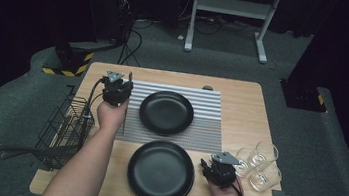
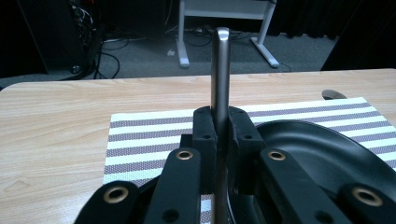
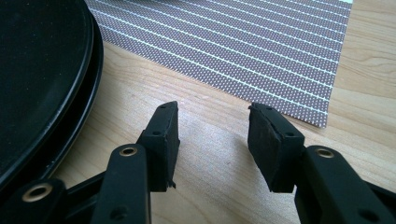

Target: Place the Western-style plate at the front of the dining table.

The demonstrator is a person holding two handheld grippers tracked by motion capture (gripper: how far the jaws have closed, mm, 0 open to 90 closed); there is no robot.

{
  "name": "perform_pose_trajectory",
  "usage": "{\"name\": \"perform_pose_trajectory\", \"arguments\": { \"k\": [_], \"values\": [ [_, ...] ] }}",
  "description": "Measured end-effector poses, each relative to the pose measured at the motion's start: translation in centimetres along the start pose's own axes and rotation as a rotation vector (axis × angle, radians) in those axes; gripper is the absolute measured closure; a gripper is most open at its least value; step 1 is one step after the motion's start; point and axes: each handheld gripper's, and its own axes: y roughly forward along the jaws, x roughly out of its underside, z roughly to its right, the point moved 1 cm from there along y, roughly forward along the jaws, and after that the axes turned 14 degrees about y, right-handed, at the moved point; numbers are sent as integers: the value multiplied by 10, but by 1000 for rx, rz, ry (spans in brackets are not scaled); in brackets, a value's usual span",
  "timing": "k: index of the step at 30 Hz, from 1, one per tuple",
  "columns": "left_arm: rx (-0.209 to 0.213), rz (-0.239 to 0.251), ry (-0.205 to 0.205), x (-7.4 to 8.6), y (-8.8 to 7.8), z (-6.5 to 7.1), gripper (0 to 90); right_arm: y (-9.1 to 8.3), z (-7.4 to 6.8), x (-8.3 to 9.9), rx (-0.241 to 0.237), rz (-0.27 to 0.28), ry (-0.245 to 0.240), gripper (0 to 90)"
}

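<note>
Over the left edge of the striped placemat point(image 1: 176, 109), the left gripper point(image 1: 116, 89) holds a piece of metal cutlery point(image 2: 220, 70) between its jaws, which are pressed narrow on the handle. From the high view the thin handle runs down along the mat's left border, just beside the far black plate point(image 1: 166, 112); which end is which cannot be told, and it looks like a knife or a similar utensil. The right gripper point(image 1: 218, 170) hovers low over the bare wood of the bench point(image 1: 243, 99), between the near black plate point(image 1: 160, 173) and the group of glass cups point(image 1: 259, 165), with its jaws half apart and nothing between them.

The step in hand seems to be laying the cutlery beside the far plate. To do it well, the person should bring the piece down flat on the mat, parallel to the stripes' end and clear of the plate's rim, and let go only when it rests along its whole length, so it does not tip or roll. A wire basket point(image 1: 65, 130) with more utensils waits at the left edge of the bench.
</note>
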Motion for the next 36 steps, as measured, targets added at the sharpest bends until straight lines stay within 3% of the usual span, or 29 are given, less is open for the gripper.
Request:
{"name": "perform_pose_trajectory", "arguments": {
  "k": [13, 27, 36],
  "values": [
    [19, -49, -2, -1, 20, -4, 830, 1, 0, 0, -4, -8, -4, 537],
    [54, -69, -64, 9, 37, -19, 825, 2, -2, 0, 2, -11, -18, 538],
    [98, -99, -48, 9, 52, -14, 827, 2, -3, 0, 18, -9, -18, 541]
  ]
}}
